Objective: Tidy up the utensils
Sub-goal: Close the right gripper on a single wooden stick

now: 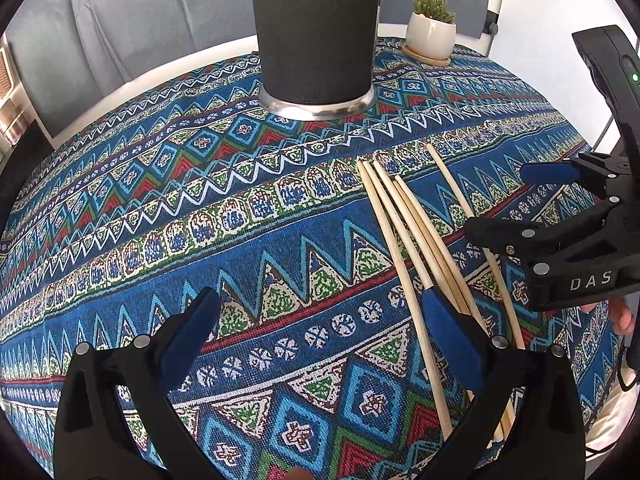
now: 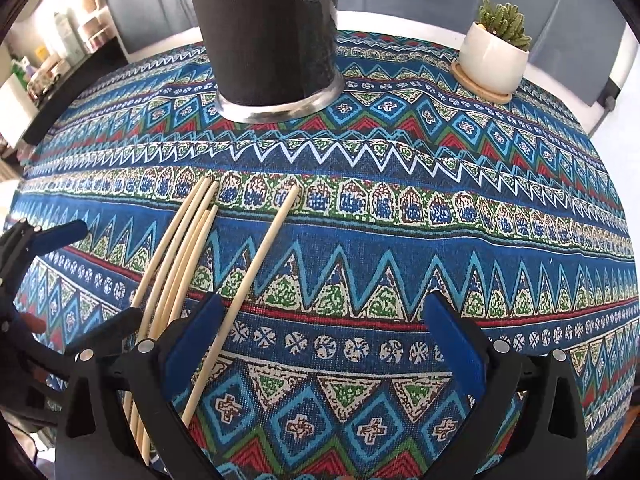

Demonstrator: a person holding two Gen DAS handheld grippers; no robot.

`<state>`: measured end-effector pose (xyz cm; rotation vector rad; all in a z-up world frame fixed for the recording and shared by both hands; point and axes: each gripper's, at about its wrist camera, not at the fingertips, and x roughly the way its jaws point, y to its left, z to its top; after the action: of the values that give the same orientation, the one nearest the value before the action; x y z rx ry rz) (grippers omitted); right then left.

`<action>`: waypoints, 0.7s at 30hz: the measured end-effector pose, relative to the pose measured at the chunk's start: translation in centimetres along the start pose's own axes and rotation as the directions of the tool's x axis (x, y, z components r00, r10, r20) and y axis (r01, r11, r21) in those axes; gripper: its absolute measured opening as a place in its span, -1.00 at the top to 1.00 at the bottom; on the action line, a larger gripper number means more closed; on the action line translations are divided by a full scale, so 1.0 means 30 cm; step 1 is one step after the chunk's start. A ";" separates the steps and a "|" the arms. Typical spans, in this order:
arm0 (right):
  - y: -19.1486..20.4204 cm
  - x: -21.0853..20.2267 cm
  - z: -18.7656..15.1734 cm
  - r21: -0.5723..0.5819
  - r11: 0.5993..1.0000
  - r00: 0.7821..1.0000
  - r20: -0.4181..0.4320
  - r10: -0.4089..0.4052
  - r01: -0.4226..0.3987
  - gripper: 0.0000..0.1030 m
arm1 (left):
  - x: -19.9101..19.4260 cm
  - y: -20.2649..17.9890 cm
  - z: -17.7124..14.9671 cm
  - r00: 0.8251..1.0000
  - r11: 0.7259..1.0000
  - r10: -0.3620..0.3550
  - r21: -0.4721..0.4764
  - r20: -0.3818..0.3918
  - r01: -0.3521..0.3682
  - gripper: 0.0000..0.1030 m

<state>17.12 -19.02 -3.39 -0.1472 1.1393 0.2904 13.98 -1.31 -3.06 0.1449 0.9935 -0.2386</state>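
The pale wooden chopsticks (image 1: 416, 240) are laid lengthwise between the wide-open jaws of the left gripper (image 1: 320, 328) and right gripper (image 2: 320, 332).

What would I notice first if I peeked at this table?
Probably the bright blue patterned tablecloth covering the whole table. A tall dark cylindrical holder with a shiny metal base stands at the far middle, and pale wooden chopsticks lie loose on the cloth in front of it. A small green succulent in a white pot sits at the far right.
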 end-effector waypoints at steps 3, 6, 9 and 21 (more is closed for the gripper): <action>-0.003 -0.003 0.013 -0.003 1.000 1.000 -0.013 0.001 -0.001 -0.87 | 0.001 0.005 0.006 1.000 1.000 -0.009 0.017 -0.001 0.009 -0.92; -0.017 0.000 0.028 -0.017 1.000 1.000 -0.017 0.007 -0.008 -0.87 | 0.016 -0.002 0.019 1.000 0.999 -0.021 0.033 -0.003 0.022 -0.92; -0.020 0.010 0.058 -0.038 0.999 0.999 -0.046 0.017 -0.019 -0.87 | 0.034 0.003 0.045 0.999 0.998 -0.035 0.051 -0.022 0.036 -0.92; -0.060 -0.030 0.100 -0.112 0.991 0.995 -0.078 0.066 -0.074 0.74 | 0.032 0.041 0.099 0.998 0.997 -0.053 0.061 -0.046 0.056 0.12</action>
<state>19.95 -20.09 -1.39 -0.2215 1.2029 0.4161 17.22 -0.94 -2.25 0.1804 1.0359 -0.3173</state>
